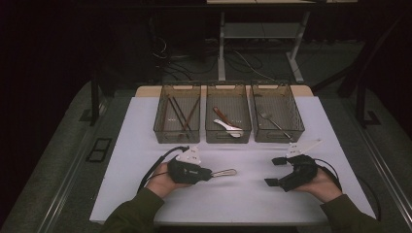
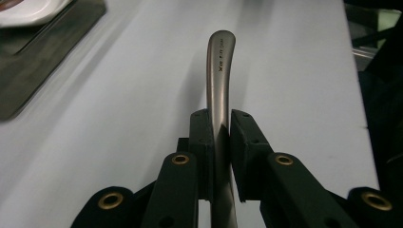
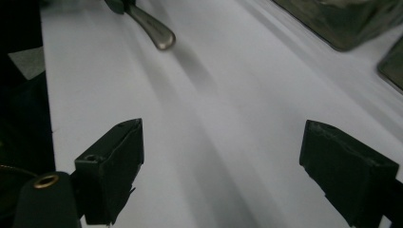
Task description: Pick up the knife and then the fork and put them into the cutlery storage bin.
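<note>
— What have you got in the left gripper point(image 1: 210, 173)?

— A piece of metal cutlery point(image 1: 224, 172). My jaws are clamped flat on its shaft, and the handle end sticks out past my tips, pointing right across the white mat point(image 1: 243, 194). I can't tell which utensil it is; the working end is hidden behind my jaws.

— Where does it sit on the table?

— Near edge, left of centre, just above the mat or resting on it; I can't say which. Its long axis runs left to right, in line with my jaws.

— And your right gripper point(image 1: 276, 171)?

— Jaws wide apart, nothing between them, hovering on the near right, well apart from the handle end. In its own view the handle tip shows far off.

— The three bins?

— Far side in a row: left bin point(image 1: 178, 114) has chopsticks, middle bin point(image 1: 228, 114) spoons, right bin point(image 1: 277, 112) a fork.

— So what does the next move turn on?

— My guess: all the bins lie straight beyond my left gripper, so I would carry it forward.
</note>
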`<move>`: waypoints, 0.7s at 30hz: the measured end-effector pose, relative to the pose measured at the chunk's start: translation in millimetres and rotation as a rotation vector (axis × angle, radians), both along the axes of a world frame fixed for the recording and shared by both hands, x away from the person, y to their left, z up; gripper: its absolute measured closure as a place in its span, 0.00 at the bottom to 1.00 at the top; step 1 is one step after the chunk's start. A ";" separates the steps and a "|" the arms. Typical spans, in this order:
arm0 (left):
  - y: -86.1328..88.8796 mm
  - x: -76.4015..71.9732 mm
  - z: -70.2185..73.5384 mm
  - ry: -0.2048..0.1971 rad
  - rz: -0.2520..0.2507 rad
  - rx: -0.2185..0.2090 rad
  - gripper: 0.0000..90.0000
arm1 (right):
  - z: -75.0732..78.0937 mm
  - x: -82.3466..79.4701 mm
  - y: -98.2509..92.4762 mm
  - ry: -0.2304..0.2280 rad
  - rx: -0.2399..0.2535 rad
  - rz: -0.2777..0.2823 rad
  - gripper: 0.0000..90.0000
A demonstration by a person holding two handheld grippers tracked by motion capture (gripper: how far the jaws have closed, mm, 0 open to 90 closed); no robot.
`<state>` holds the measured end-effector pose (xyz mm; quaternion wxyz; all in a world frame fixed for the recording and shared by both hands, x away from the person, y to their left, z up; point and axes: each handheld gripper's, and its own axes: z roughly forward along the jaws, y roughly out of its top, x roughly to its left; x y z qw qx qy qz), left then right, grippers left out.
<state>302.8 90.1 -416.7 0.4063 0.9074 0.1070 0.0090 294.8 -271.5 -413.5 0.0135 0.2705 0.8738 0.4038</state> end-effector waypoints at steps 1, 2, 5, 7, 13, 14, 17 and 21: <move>-5.0 -2.0 0.9 -0.001 -0.012 -0.001 0.88 | 1.6 1.3 2.4 0.002 0.001 0.013 0.16; -9.7 -2.7 2.1 -0.005 -0.032 0.004 0.88 | 3.1 2.7 5.1 0.002 -0.002 0.028 0.16; -24.6 -5.1 4.8 -0.027 -0.079 0.005 0.88 | 7.4 5.9 14.3 -0.001 -0.008 0.071 0.16; -33.3 -5.7 6.5 -0.035 -0.110 0.008 0.88 | 9.2 7.6 21.5 0.003 -0.008 0.103 0.16; -56.3 -5.0 12.7 -0.068 -0.176 0.018 0.88 | 9.3 11.7 47.2 0.034 -0.049 0.224 0.17; -59.3 -5.1 13.6 -0.071 -0.185 0.016 0.88 | 8.7 13.6 50.7 0.021 -0.059 0.252 0.19; -66.7 -6.7 15.4 -0.064 -0.205 0.020 0.88 | 8.6 15.8 60.4 0.033 -0.063 0.300 0.28; -72.0 -8.9 16.4 -0.074 -0.229 0.032 0.88 | 6.2 18.6 69.1 0.082 -0.074 0.354 0.39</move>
